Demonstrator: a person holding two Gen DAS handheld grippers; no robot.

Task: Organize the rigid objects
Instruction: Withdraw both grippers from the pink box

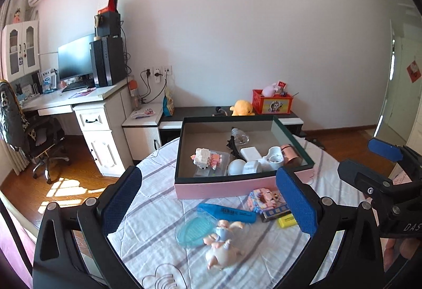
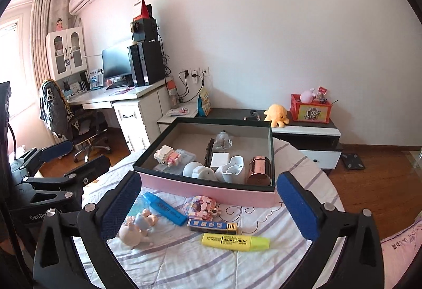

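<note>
Both the left gripper (image 1: 208, 199) and right gripper (image 2: 208, 204) are released, empty; ahead, the box (image 2: 211, 190) wall hides its contents' bases.

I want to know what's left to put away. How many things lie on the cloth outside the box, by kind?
Highlighters: 2 (blue, yellow)
Dolls: 1
Brick models: 1
Small printed boxes: 1
Teal dishes: 1
Total: 6

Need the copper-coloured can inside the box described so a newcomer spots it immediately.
Start at the big pink box with dark rim on the striped tablecloth. Look inside, at its near right corner, beside the white holder. The copper-coloured can stands upright there: the only shiny metallic cylinder among white and pastel pieces.
</note>
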